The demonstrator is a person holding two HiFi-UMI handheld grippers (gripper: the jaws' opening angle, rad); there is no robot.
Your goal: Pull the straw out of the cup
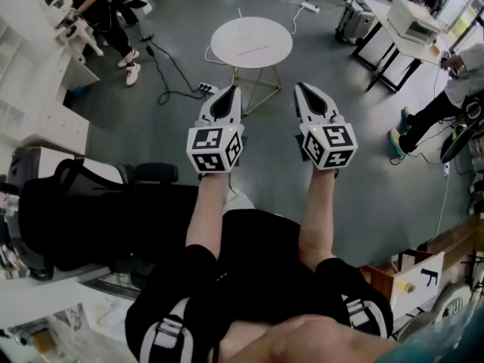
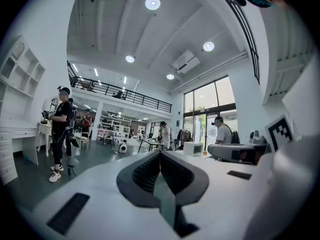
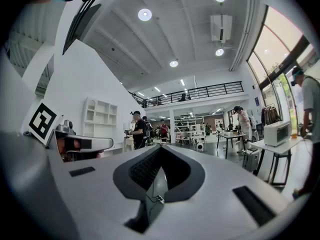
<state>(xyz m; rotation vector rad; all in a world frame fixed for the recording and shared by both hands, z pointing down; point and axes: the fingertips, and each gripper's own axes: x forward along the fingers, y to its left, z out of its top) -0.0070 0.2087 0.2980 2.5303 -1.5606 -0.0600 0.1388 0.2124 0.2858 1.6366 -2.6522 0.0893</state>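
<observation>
**Two shut grippers held over the floor**

The person holds both grippers out in front, side by side and apart from each other. The left gripper (image 1: 231,94) points to 12 o'clock. Its own view shows the left gripper (image 2: 160,153) with its two jaws pressed together at the tips and nothing between them. The right gripper (image 1: 301,89) points the same way. Its own view shows the right gripper (image 3: 161,148) with its jaws together too, and it holds nothing.

In the head view, a round white table (image 1: 227,45) stands at 12 o'clock, just past the gripper tips. A thin row of small red marks lies on its top. The cup and the straw cannot be made out in any view.

A power strip (image 1: 206,89) lies on the grey floor (image 1: 378,195) near the left gripper. A person in black (image 1: 106,13) stands at 10 o'clock. A black bag (image 1: 76,218) sits at 8 o'clock. A white box (image 1: 412,21) rests on another table at 2 o'clock.
</observation>
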